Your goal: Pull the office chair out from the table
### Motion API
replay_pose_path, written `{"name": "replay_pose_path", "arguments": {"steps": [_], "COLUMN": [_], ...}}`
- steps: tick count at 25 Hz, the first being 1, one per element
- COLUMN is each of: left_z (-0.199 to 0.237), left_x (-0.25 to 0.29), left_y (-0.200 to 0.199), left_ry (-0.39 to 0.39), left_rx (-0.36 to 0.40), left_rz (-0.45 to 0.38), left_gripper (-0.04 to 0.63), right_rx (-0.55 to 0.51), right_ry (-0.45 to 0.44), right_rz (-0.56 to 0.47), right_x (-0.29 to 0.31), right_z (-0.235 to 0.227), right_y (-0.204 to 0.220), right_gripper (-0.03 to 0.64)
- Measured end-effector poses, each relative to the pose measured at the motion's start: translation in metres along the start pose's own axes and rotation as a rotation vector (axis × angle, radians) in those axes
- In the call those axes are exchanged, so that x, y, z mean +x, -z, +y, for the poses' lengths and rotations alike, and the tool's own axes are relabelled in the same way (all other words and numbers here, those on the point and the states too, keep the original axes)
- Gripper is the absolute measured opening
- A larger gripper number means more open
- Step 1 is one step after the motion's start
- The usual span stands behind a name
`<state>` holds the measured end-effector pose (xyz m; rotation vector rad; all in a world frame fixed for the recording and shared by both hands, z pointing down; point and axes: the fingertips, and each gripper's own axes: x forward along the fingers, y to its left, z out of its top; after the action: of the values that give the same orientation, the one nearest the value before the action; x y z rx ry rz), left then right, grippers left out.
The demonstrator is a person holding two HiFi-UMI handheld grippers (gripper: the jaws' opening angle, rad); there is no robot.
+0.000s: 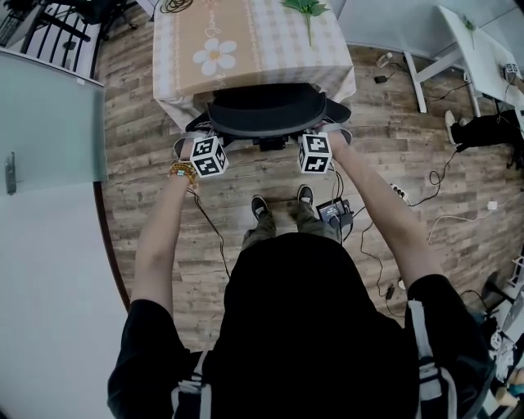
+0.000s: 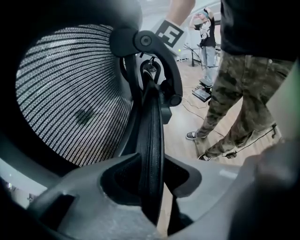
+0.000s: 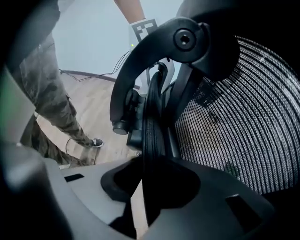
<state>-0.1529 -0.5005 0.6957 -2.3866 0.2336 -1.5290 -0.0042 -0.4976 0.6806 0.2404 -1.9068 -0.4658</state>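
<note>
- One office chair [image 1: 266, 110], mesh back, tucked right up against the one table [image 1: 270, 57].
- Two tongs: left gripper [image 2: 154, 183] and right gripper [image 3: 152, 187], each clamped on the chair back's rim, one per side.
- Table has a checked cloth with one green sprig [image 1: 307, 10] on it.
- Wood plank floor [image 1: 147, 123], cables [image 1: 442, 176] lying about.

Soft, even indoor light, faint shadows on floor [image 1: 139, 155] round the office chair [image 1: 266, 110]; head view sharp but bowed at edges; gripper views fisheye w/ dark corners, foreground blurred, chair mesh crisp.
</note>
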Motion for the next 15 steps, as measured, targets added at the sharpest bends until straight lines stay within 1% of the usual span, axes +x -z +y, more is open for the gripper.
{"name": "replay_pose_path", "arguments": {"steps": [5,8,10,12,15], "left_z": [-0.005,0.000,0.000,-0.012,-0.007], "left_x": [-0.003,-0.001,0.000,-0.001,-0.001], "left_y": [0.004,0.005,0.004,0.006,0.005], "left_ry": [-0.019,-0.024,-0.025,-0.021,-0.041], "left_rx": [0.005,0.007,0.009,0.009,0.018], "left_rz": [0.007,0.008,0.005,0.004,0.005], "left_gripper": [0.121,0.120,0.120,0.118,0.118], "right_rx": [-0.007,0.000,0.008,0.021,0.024], "right_ry": [0.011,0.015,0.009,-0.008,-0.005], "right_rz": [-0.002,0.009,0.021,0.025,0.034], "right_x": [0.001,0.003,0.004,0.004,0.005], "right_z": [0.006,0.001,0.001,0.012,0.007], "right_y": [-0.006,-0.004,-0.004,-0.006,-0.006], "right_gripper": [0.084,0.084,0.084,0.084,0.084]}}
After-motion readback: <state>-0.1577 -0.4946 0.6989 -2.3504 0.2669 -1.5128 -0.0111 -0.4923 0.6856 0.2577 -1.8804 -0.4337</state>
